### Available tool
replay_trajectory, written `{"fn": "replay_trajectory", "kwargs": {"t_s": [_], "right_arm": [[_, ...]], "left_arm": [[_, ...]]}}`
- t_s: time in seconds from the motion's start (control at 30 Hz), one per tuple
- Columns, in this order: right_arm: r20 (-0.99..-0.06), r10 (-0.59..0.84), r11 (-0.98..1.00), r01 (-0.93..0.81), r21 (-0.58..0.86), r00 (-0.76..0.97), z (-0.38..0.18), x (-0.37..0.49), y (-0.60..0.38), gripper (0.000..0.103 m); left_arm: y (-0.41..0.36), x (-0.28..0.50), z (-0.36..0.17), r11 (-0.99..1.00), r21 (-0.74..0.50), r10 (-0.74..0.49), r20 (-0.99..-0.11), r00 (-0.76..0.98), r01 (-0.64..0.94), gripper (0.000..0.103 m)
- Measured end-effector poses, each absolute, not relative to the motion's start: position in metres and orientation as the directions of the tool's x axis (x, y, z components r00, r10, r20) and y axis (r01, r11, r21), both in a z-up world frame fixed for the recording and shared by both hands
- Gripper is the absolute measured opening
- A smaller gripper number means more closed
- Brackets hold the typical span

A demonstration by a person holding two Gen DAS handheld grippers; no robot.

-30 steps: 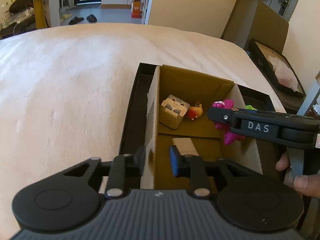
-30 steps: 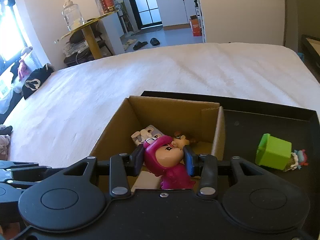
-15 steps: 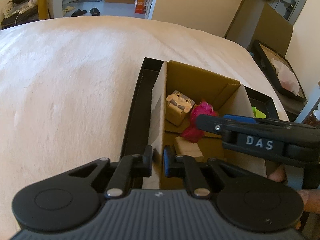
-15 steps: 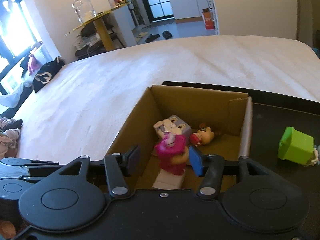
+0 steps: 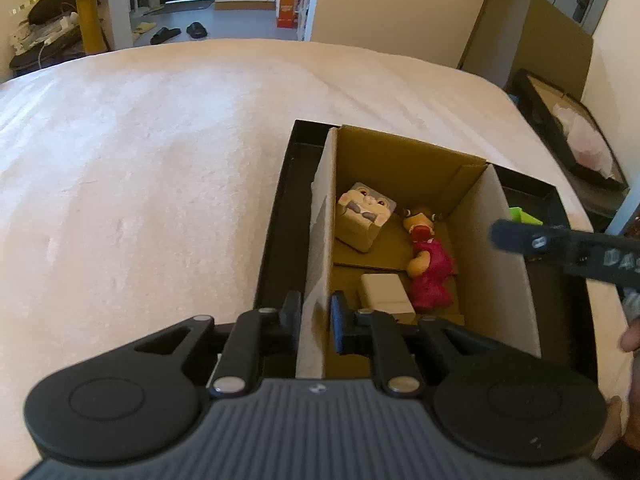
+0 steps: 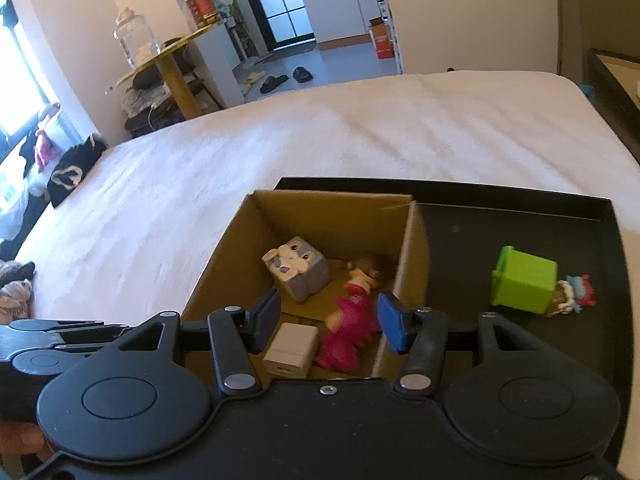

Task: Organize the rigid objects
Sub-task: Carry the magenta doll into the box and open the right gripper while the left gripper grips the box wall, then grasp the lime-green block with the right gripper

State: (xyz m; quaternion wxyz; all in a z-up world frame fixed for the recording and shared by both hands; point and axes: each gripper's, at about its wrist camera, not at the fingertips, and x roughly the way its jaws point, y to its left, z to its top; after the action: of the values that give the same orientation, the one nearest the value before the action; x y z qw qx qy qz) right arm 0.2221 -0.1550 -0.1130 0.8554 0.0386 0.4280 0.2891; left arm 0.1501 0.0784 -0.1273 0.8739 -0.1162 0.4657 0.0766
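An open cardboard box (image 5: 508, 256) (image 6: 414, 264) stands in a black tray (image 5: 276, 232) (image 6: 520, 220) on the bed. Inside lie a pink figurine (image 5: 430, 276) (image 6: 348, 336), a grey cube toy (image 5: 362, 216) (image 6: 296, 266), a small brown-headed figure (image 5: 418, 220) and a white block (image 5: 386, 298) (image 6: 290, 348). My left gripper (image 5: 316, 314) is shut on the box's left wall. My right gripper (image 6: 328, 320) is open and empty above the box; it also shows in the left wrist view (image 5: 560, 246).
A green cube (image 6: 522, 280) and a small colourful figure (image 6: 574, 294) lie in the tray right of the box. The white bed cover (image 5: 140, 160) spreads left and behind. A dark framed box (image 5: 568, 136) sits off the bed's right side.
My right gripper opened and let go of the pink figurine, which now lies in the box, then rose and pulled back. My left gripper closed on the box wall.
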Motion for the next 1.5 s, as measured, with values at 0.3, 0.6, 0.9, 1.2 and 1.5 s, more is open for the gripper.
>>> {"fn": "replay_trajectory", "kwargs": {"t_s": [0.3,0.6,0.9,1.2,1.5], "right_arm": [[-0.671,0.537,0.841,-0.387,0.379,0.511,-0.106,0.235,-0.194,0.055],[-0.671,0.466,0.88,-0.225,0.418,0.577,-0.127,0.249,-0.232,0.072],[-0.676,0.364,0.915,-0.111,0.387,0.641,-0.149,0.257,-0.248,0.083],[-0.677,0.307,0.939,-0.099,0.328,0.669,-0.17,0.264,-0.245,0.082],[-0.669,0.304,0.942,-0.108,0.319,0.678,-0.179,0.278,-0.245,0.078]], "left_arm": [[0.07,0.153,-0.121,0.955,-0.064,0.102,-0.846,0.524,-0.29,0.046],[0.069,0.157,-0.107,0.932,-0.033,0.172,-0.837,0.519,-0.362,0.058],[0.055,0.174,-0.098,0.916,-0.003,0.22,-0.833,0.508,-0.401,0.062],[0.037,0.194,-0.099,0.921,0.048,0.248,-0.838,0.487,-0.386,0.064],[0.032,0.206,-0.104,0.917,0.071,0.265,-0.843,0.468,-0.391,0.074]]}}
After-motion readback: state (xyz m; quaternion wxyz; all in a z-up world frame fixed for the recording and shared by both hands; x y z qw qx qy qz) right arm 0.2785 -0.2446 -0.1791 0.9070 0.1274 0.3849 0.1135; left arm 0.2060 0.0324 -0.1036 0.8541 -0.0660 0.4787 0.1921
